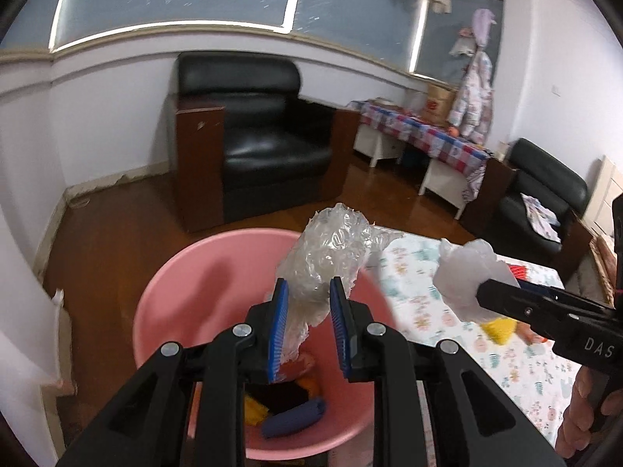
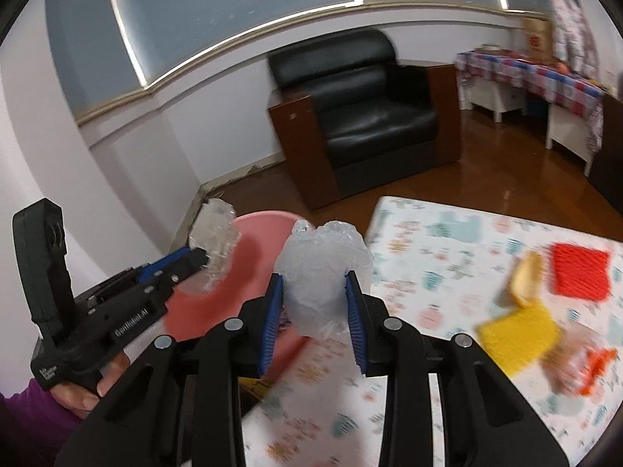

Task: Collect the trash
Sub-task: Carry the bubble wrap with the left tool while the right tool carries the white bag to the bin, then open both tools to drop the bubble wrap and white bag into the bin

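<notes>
Left gripper (image 1: 309,303): jaws part-closed, clamping a crumpled clear plastic wad (image 1: 325,257) above the pink basin (image 1: 175,292). Right gripper (image 2: 314,303): jaws part-closed on a second clear plastic bundle (image 2: 325,280), over the patterned tabletop (image 2: 447,241) at its left edge, beside the basin. Yellow scrap (image 2: 520,332) and red scrap (image 2: 580,274) lie near the right edge.

The right hand-held gripper (image 2: 313,299) clamps a crumpled plastic wad (image 2: 325,268) (translucent) beside the pink basin (image 2: 249,241).
</notes>
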Action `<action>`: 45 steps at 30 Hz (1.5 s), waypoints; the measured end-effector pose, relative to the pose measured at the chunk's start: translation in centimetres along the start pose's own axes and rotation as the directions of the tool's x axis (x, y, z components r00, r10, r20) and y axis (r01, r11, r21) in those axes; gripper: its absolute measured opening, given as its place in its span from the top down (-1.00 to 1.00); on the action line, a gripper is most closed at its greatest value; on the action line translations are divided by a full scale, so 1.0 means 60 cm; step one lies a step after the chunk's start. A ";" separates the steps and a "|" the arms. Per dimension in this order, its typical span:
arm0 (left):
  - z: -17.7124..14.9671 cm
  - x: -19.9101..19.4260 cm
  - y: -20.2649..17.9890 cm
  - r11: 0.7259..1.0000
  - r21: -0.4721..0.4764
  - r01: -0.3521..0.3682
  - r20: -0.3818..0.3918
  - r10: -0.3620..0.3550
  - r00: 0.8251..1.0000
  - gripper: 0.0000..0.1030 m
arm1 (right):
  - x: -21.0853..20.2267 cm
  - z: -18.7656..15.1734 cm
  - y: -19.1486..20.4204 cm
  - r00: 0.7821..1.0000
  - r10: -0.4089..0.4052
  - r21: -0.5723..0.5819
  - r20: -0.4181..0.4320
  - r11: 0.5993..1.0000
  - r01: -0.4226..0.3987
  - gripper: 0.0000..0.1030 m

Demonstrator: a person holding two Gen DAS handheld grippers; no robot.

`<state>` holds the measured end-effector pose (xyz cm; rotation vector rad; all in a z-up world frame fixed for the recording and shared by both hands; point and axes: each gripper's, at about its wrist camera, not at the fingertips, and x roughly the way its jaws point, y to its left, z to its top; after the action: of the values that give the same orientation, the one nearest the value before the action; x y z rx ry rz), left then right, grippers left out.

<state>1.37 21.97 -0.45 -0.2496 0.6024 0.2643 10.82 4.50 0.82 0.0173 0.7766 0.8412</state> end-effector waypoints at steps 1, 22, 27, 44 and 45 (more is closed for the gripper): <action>-0.001 0.003 0.007 1.000 -0.008 -0.007 -0.005 0.007 1.000 0.59 | 0.012 0.002 0.010 1.000 0.010 -0.011 -0.010 1.000 -0.010 0.37; -0.047 0.029 0.100 0.985 -0.161 -0.066 -0.107 0.049 0.993 0.37 | 0.125 -0.024 0.079 0.980 0.121 -0.013 -0.161 0.992 -0.125 0.33; -0.048 0.026 0.096 0.985 -0.160 -0.069 -0.103 0.053 0.993 0.34 | 0.124 -0.026 0.079 0.978 0.129 -0.003 -0.165 0.991 -0.131 0.19; -0.041 -0.016 0.073 0.989 -0.138 -0.059 -0.073 0.049 0.996 0.33 | 0.066 -0.031 0.075 0.990 0.103 -0.041 -0.092 0.993 -0.107 0.12; -0.040 -0.017 0.070 0.989 -0.135 -0.056 -0.072 0.047 0.996 0.33 | 0.059 -0.032 0.073 0.992 0.094 -0.047 -0.084 0.994 -0.098 0.12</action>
<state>-2.03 24.99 -2.41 -0.3768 0.6605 0.3485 8.18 9.35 -1.40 -0.0259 0.8362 0.9575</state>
